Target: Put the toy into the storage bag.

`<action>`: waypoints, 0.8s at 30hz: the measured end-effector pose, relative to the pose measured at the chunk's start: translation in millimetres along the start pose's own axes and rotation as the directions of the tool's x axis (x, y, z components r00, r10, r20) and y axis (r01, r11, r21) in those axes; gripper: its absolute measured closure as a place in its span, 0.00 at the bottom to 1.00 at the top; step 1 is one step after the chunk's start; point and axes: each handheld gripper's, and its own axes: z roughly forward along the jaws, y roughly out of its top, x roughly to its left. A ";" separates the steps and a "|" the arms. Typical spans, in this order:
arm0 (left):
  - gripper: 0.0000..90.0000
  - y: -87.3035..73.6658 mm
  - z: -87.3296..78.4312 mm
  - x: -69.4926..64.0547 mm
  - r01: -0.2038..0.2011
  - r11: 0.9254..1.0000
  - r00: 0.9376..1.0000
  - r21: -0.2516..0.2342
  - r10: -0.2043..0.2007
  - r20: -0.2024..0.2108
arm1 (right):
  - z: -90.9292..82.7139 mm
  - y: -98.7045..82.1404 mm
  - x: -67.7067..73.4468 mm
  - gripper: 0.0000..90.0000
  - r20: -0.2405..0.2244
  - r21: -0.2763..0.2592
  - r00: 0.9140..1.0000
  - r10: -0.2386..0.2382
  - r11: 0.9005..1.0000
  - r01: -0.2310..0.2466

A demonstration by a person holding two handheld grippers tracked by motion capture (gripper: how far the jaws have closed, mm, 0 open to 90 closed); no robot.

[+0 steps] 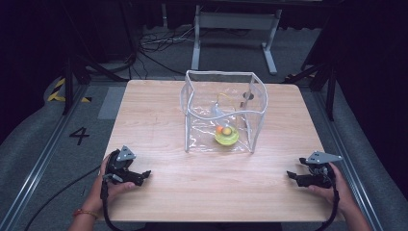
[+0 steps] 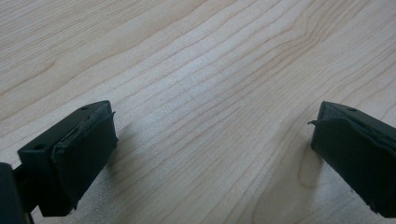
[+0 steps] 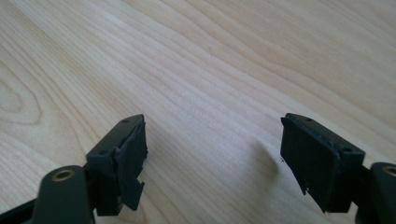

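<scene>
Pale wood table (image 1: 159, 125) at centre frame. Grey carpet floor (image 1: 29, 144) around, marked "4" (image 1: 79, 135) at left. Metal rails (image 1: 43, 159) down both sides. White frame legs (image 1: 235, 21) and cables (image 1: 159, 43) at top. Dark surroundings.

Pale wood grain streaked the table (image 1: 159, 192) under both sets of fingers. The left gripper (image 1: 142, 176) and right gripper (image 1: 292, 176) were black, topped with grey plates. Ahead sat a clear white-edged bag (image 1: 222, 111) holding a yellow-green bowl (image 1: 226, 138) with an orange ball (image 1: 220, 130).
</scene>
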 end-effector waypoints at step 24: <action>0.00 0.9 0.2 -2.3 0.021 1.000 1.000 0.004 -0.021 -0.021 | 0.3 -12.7 -3.1 0.17 0.007 -0.049 0.993 0.122 0.991 -0.121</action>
